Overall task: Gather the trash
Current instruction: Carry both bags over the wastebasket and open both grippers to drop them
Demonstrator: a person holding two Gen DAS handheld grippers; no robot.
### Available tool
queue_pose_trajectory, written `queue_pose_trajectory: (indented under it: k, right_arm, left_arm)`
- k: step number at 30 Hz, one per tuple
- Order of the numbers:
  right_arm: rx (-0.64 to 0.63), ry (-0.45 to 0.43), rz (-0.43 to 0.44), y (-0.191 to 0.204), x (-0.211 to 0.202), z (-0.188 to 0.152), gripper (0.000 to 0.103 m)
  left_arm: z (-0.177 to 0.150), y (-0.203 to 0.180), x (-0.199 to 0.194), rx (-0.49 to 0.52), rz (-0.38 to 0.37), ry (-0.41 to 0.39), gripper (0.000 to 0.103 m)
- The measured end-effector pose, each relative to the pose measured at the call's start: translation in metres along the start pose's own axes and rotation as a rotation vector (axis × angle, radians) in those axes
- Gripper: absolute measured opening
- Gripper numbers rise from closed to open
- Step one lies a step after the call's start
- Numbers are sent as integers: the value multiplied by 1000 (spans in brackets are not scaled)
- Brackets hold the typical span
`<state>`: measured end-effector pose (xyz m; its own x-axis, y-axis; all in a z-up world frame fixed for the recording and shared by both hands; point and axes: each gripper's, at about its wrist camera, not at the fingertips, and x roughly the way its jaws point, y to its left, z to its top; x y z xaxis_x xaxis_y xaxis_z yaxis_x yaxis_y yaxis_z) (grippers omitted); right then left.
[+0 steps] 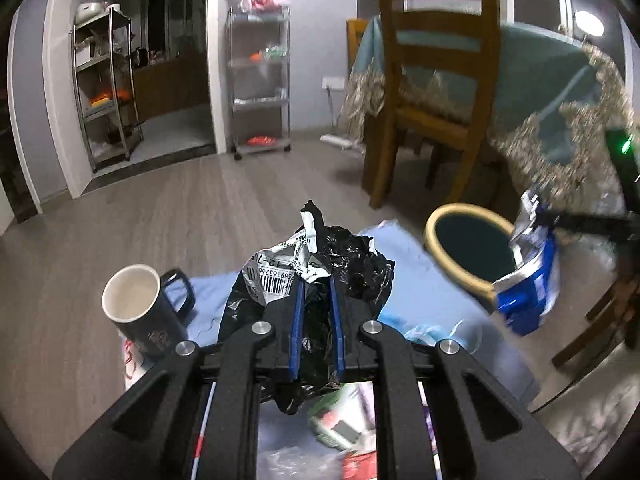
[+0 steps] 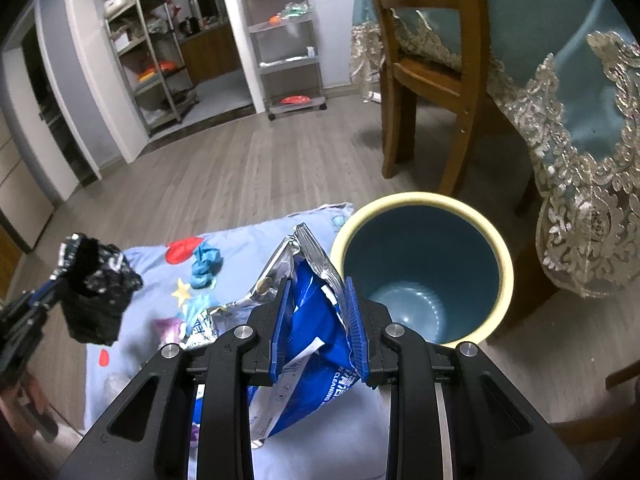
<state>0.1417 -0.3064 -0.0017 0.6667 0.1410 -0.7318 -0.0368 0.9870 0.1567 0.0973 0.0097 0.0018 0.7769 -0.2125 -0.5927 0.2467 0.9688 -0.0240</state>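
Observation:
My left gripper (image 1: 317, 280) is shut on a crumpled black plastic bag with a barcode label (image 1: 316, 264), held above the light blue cloth (image 1: 424, 276). It also shows in the right wrist view (image 2: 96, 292) at the far left. My right gripper (image 2: 318, 292) is shut on a blue and silver foil packet (image 2: 312, 320), just left of the cream-rimmed blue trash bin (image 2: 420, 280). In the left wrist view the packet (image 1: 528, 280) hangs at the bin's (image 1: 472, 248) right rim.
A dark mug (image 1: 140, 304) stands on the cloth at left. A crumpled blue scrap (image 2: 206, 264) and other wrappers (image 1: 344, 420) lie on the cloth. A wooden chair (image 1: 436, 80) and a table with lace-edged cloth (image 2: 580, 140) stand behind the bin. Metal shelves (image 1: 260, 80) stand by the wall.

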Motion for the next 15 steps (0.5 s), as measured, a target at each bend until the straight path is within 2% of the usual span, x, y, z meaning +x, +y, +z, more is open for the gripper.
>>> queue_pose_trajectory:
  k: [6,15]
  right_arm:
    - [48,-37,-35,-20,-4,11,29]
    - [156,-66,-142,-76,11,32,29]
  left_arm:
    - [26,-33,-9,34,-77,-48,12]
    - [61,-104,17,127,-211,-24,12]
